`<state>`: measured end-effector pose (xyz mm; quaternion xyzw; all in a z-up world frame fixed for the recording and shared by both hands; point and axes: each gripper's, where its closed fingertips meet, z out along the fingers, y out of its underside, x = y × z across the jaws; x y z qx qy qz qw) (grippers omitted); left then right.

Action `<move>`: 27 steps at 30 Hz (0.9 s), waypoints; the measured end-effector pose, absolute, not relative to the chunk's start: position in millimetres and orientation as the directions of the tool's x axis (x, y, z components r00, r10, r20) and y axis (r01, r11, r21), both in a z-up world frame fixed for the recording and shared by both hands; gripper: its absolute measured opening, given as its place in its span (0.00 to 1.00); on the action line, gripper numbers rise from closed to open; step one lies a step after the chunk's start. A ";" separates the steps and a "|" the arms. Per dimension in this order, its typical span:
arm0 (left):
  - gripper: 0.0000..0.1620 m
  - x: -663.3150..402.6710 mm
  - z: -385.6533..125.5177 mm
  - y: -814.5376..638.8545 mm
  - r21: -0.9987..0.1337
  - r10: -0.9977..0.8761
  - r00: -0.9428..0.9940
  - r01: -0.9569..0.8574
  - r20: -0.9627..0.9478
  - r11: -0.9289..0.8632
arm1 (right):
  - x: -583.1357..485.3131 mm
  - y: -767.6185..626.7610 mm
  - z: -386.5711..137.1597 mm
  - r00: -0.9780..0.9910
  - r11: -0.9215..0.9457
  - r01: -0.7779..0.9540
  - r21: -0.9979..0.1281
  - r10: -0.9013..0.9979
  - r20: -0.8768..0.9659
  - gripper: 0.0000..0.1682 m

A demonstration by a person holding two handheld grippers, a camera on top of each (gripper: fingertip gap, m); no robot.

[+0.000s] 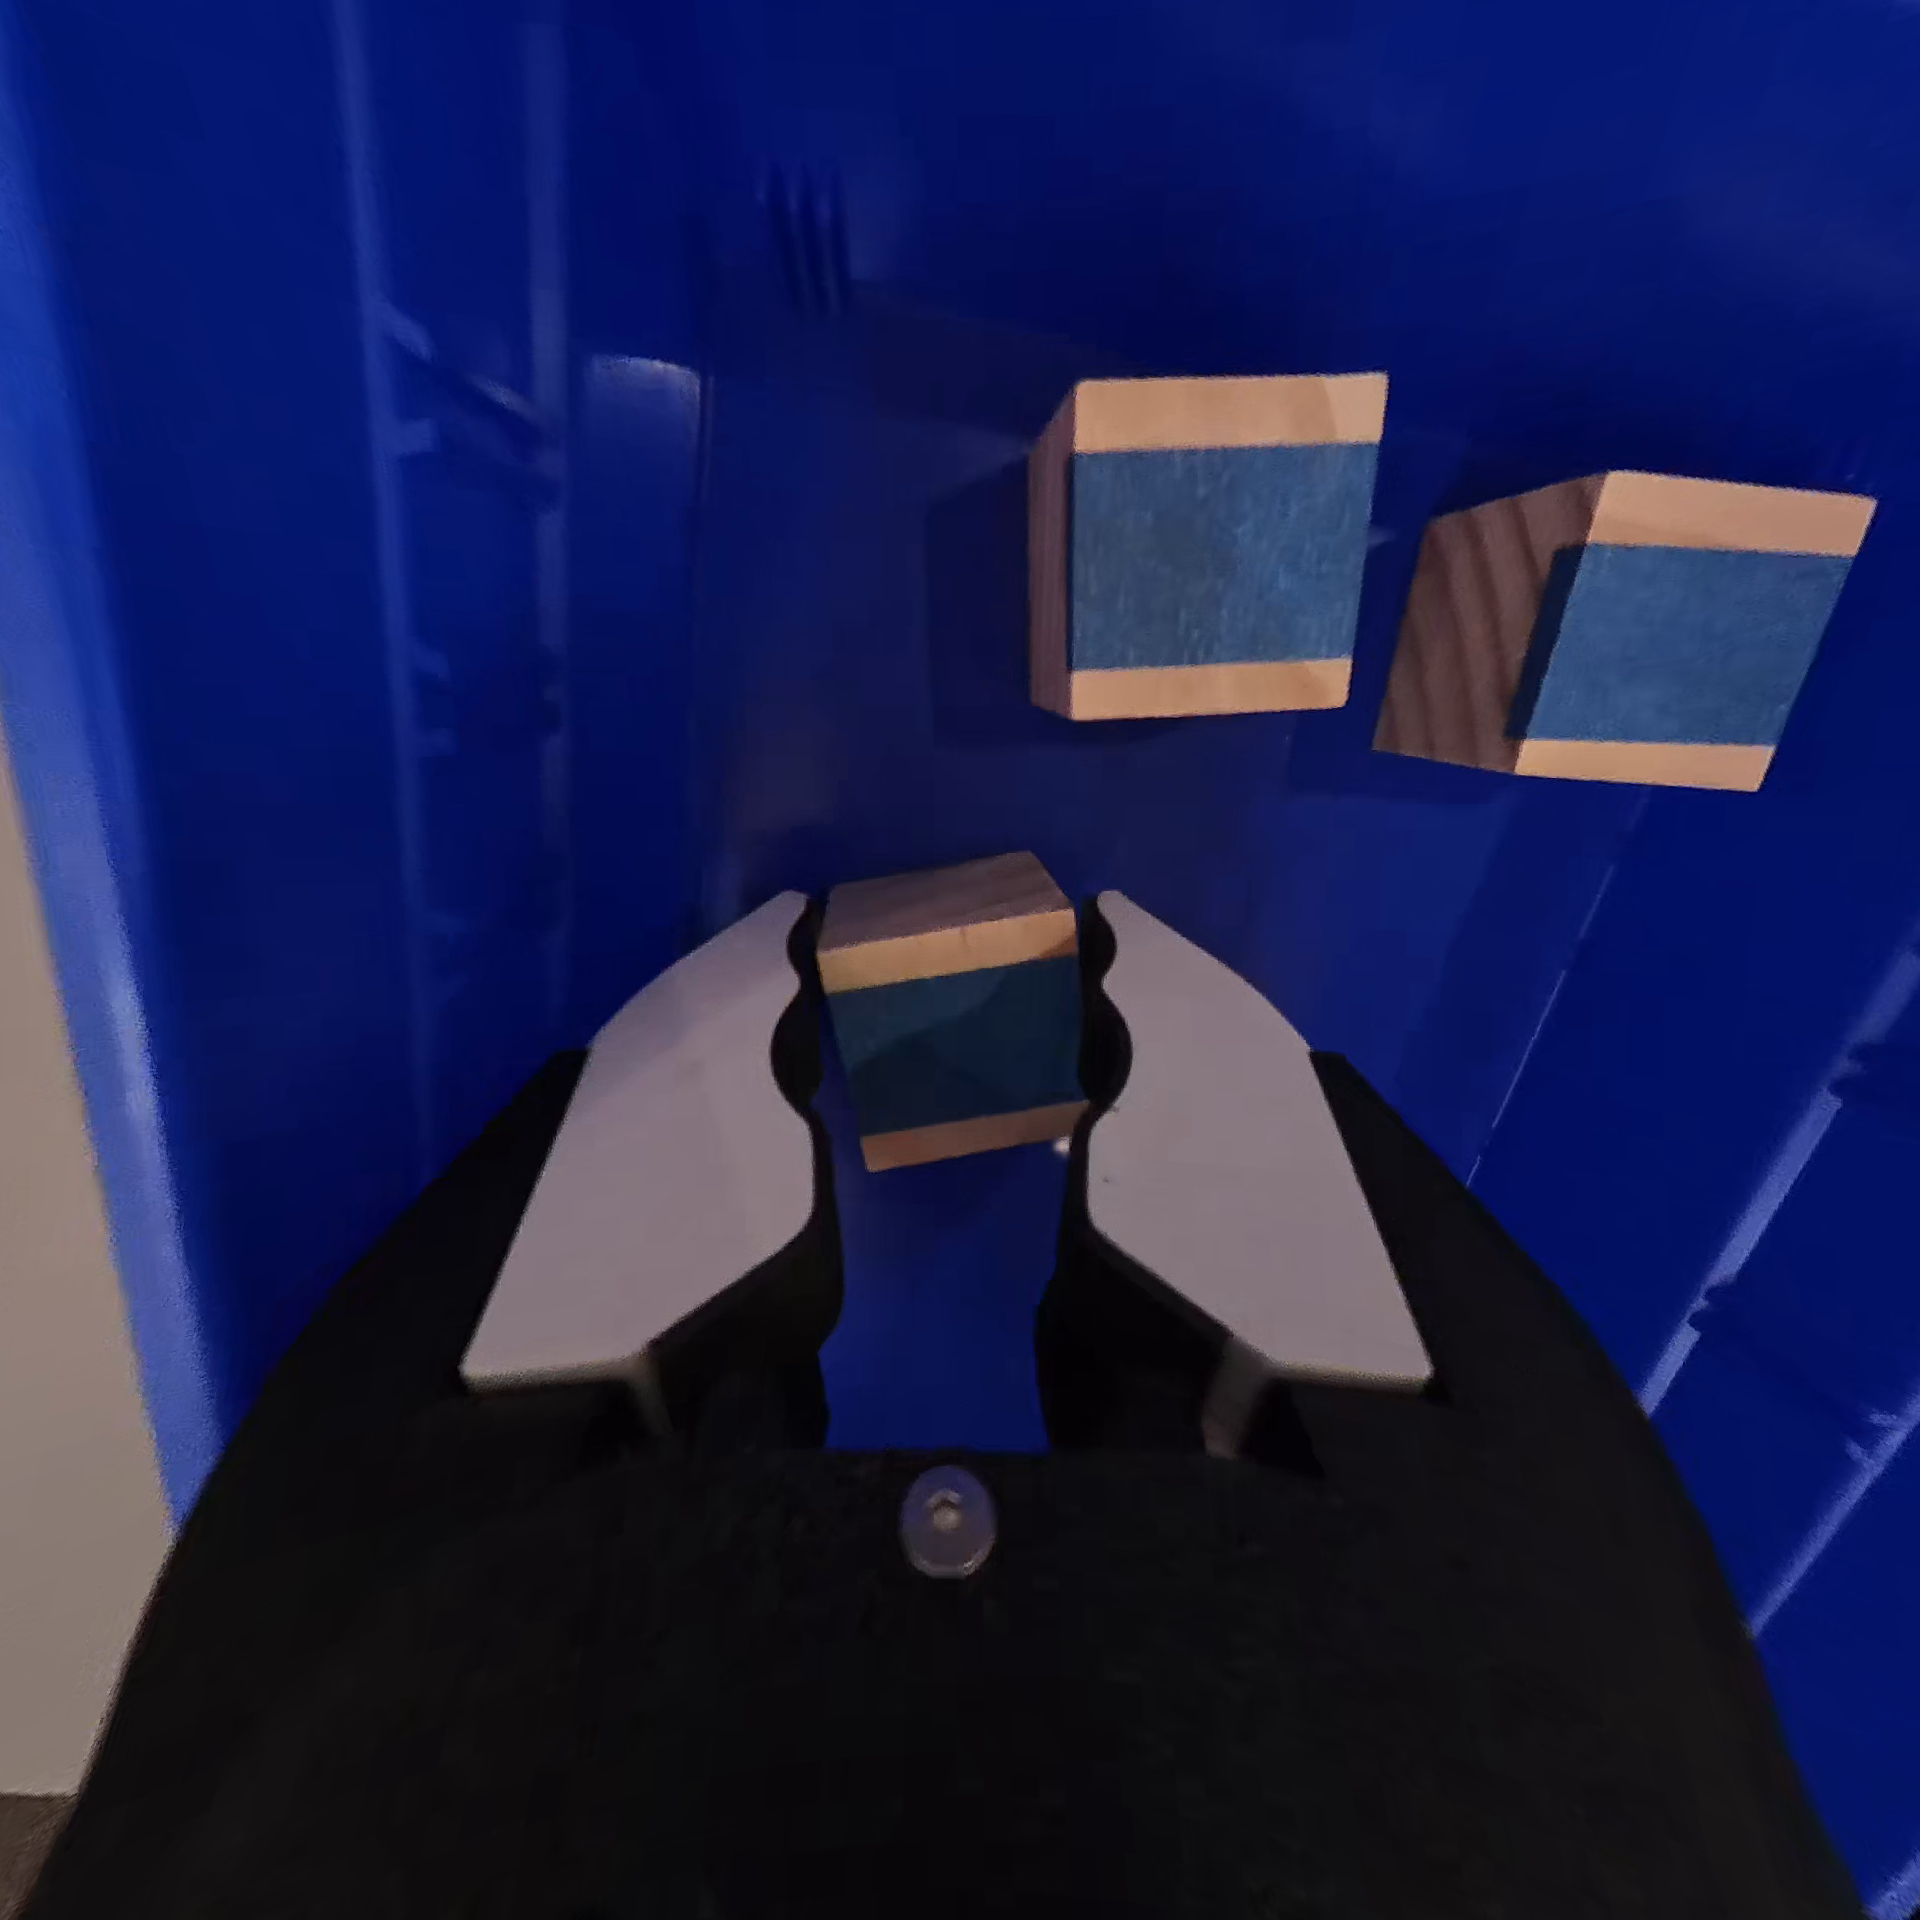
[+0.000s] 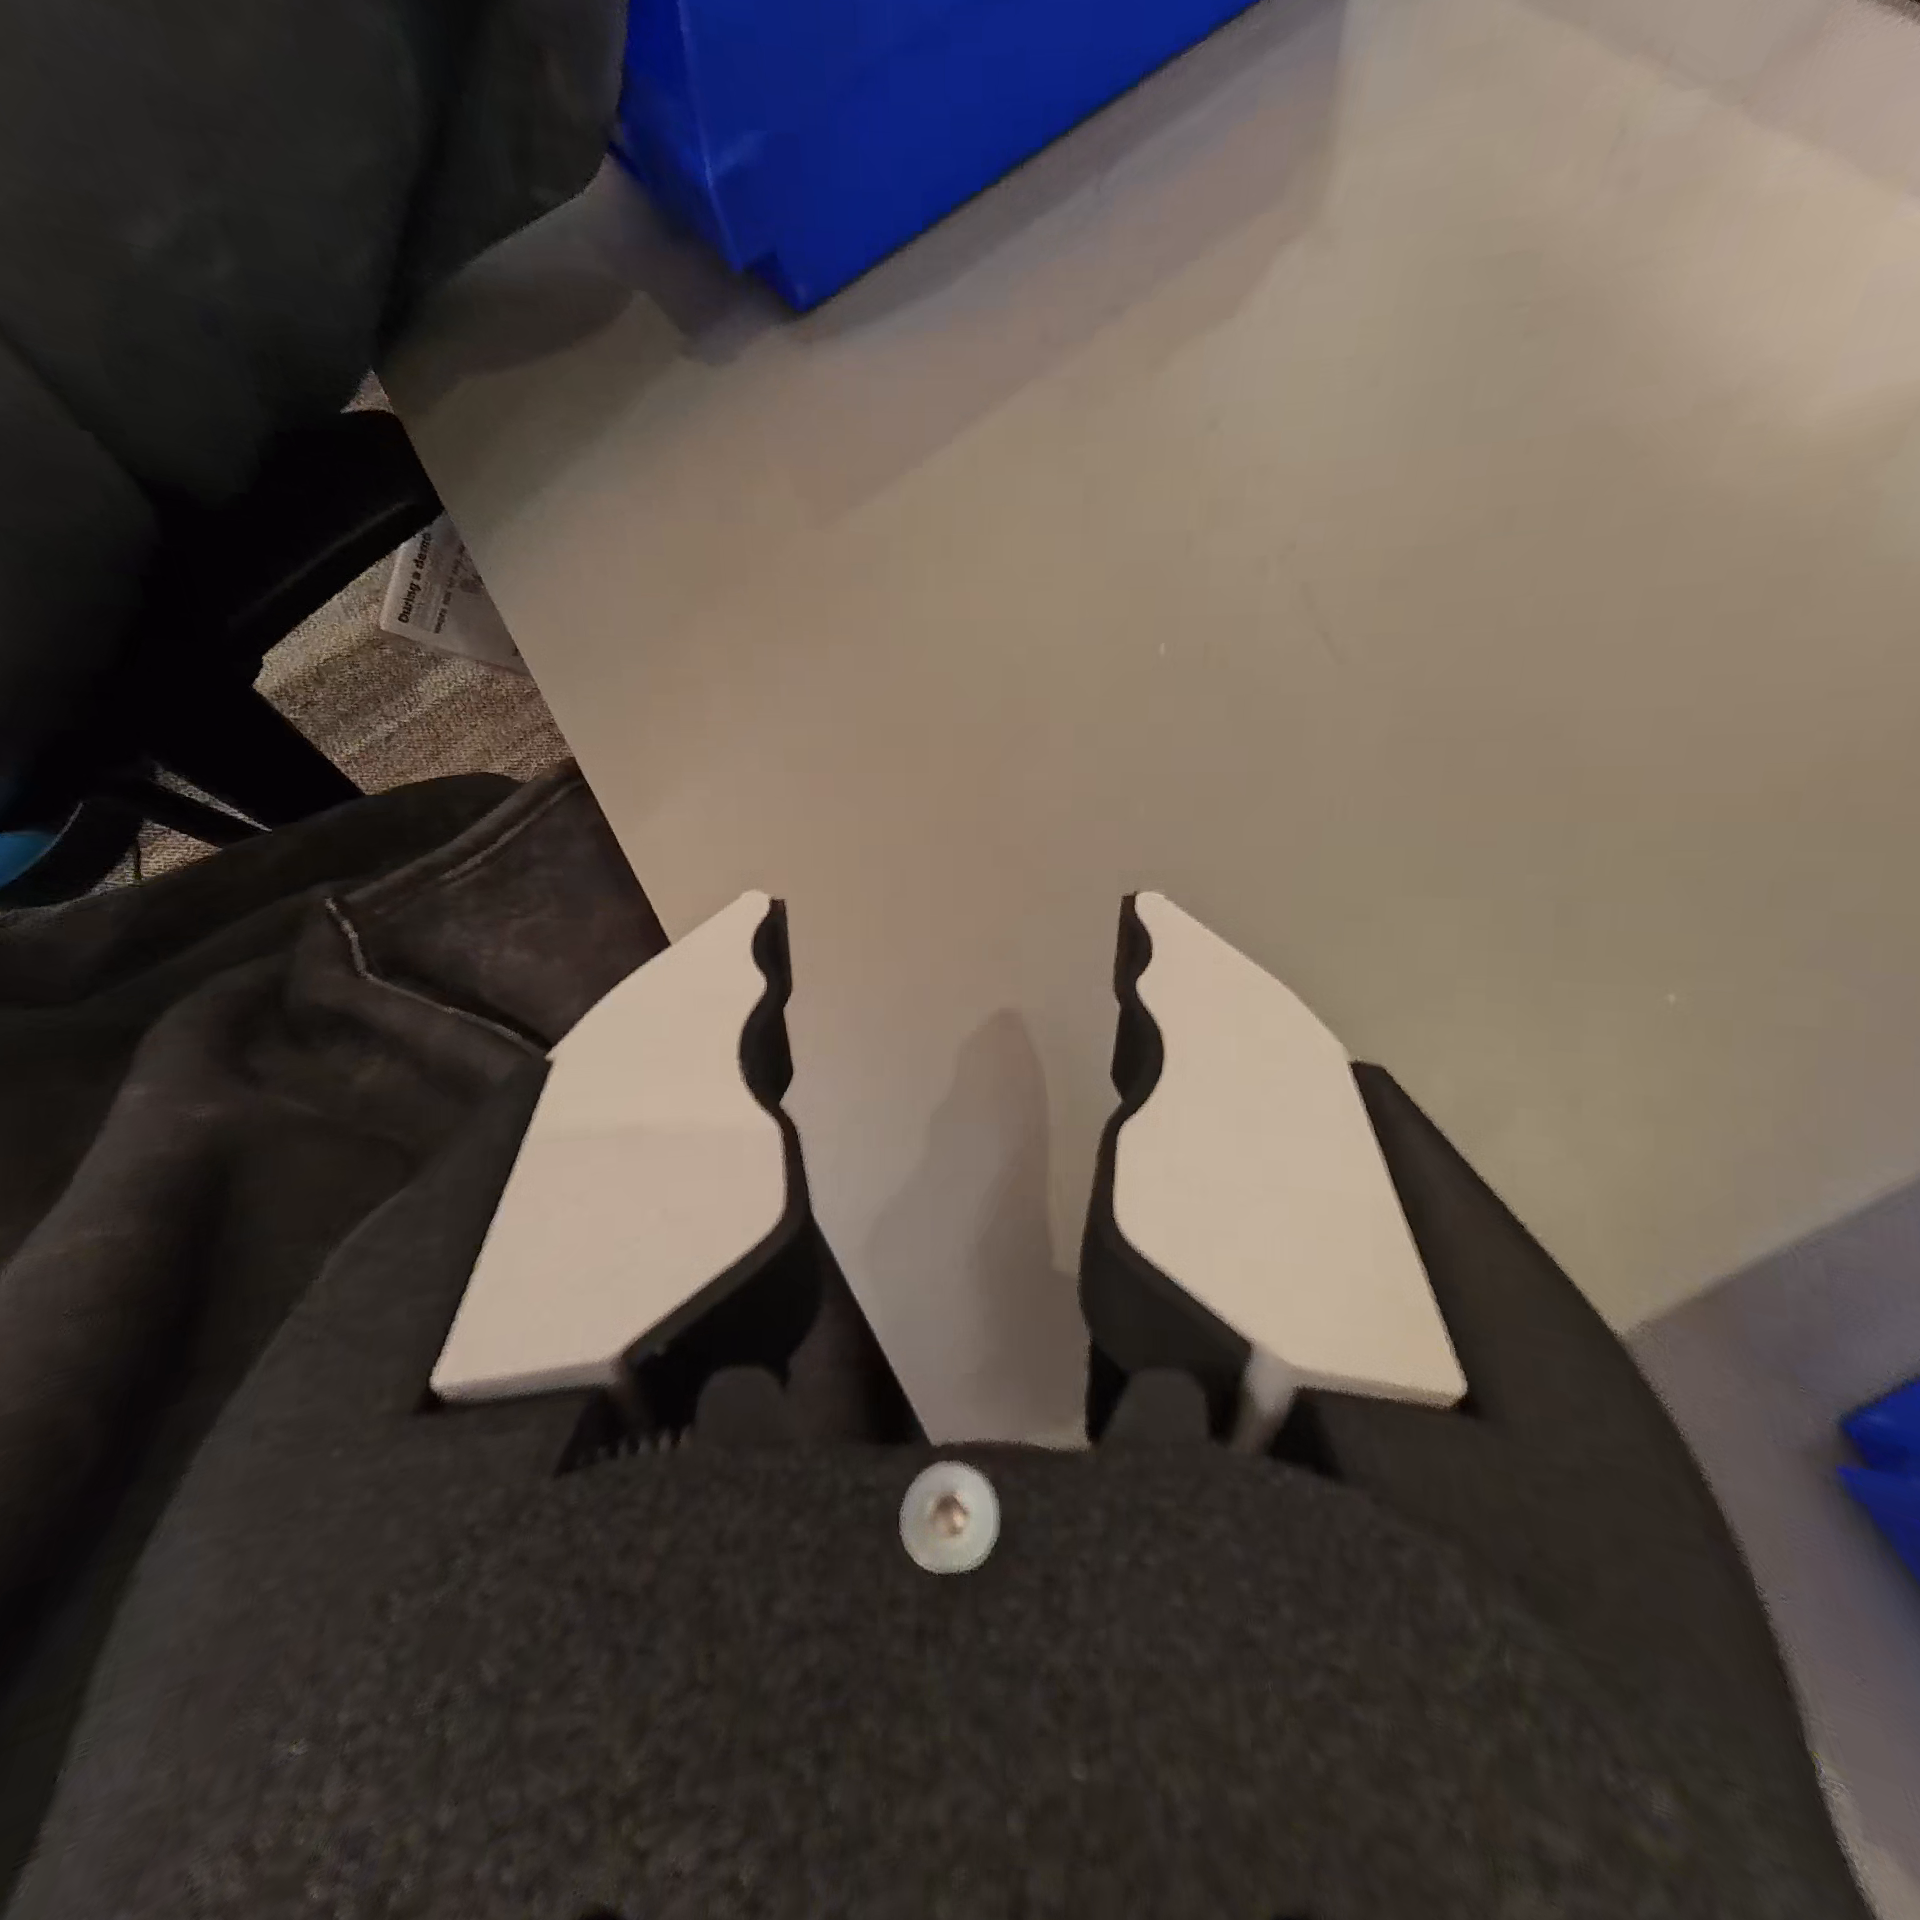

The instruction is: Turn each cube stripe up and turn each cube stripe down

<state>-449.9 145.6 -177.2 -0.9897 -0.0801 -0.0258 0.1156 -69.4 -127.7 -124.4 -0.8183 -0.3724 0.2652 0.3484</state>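
blue bin (image 1: 520, 520) floor | left gripper (image 1: 948, 997) clamped a taped wooden cube (image 1: 951, 1023) | two more cubes (image 1: 1205, 551) beyond | right gripper (image 2: 951, 997) hung empty, fingers apart, over grey table (image 2: 1247, 623)

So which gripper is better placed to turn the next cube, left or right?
Left. The left gripper is inside the blue bin, already closed on one cube, with two more cubes just ahead. The right gripper is open over the bare table.
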 end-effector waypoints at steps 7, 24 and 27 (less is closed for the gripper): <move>0.28 -443.1 -123.2 136.4 -0.372 0.044 0.997 0.066 0.067 -0.926 | -54.2 -116.2 -121.8 0.625 -0.508 0.356 -0.784 0.754 -0.205 0.35; 0.28 -193.4 -75.5 67.4 -0.598 -0.587 0.795 -0.398 0.153 -0.695 | -59.3 -66.8 -127.6 0.718 -0.616 0.363 -0.699 0.663 -0.212 0.34; 0.28 -162.9 -83.1 56.9 -0.598 -0.629 0.730 -0.387 0.266 -0.702 | -69.5 -52.8 -113.8 0.713 -0.622 0.346 -0.703 0.661 -0.234 0.34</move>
